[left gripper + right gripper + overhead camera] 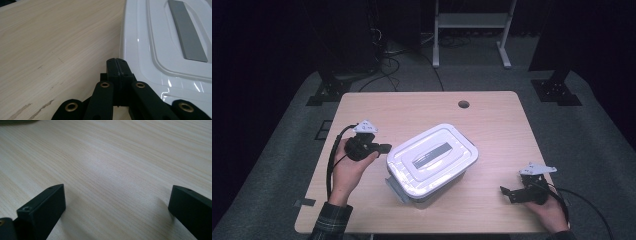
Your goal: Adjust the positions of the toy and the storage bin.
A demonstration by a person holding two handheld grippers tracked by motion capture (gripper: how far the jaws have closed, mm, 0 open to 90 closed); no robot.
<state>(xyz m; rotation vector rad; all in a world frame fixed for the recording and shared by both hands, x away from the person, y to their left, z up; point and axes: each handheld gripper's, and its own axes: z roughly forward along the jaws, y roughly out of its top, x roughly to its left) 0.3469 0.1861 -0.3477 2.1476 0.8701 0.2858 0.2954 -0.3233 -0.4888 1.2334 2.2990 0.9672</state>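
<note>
High view looks down on a white plastic box (432, 162) in the middle of the wooden table (492, 115). Its lid (432, 152) is on, so I cannot tell what is inside. The lid is smooth and shiny, with round corners and a flat grey strip (432, 154) on top. The left gripper (384, 148) has its jaws pressed shut with nothing between them, and the box is just past their tips. The right gripper (506, 192) has its jaws wide apart over bare, pale wood with thin lines; the box is well apart from them.
</note>
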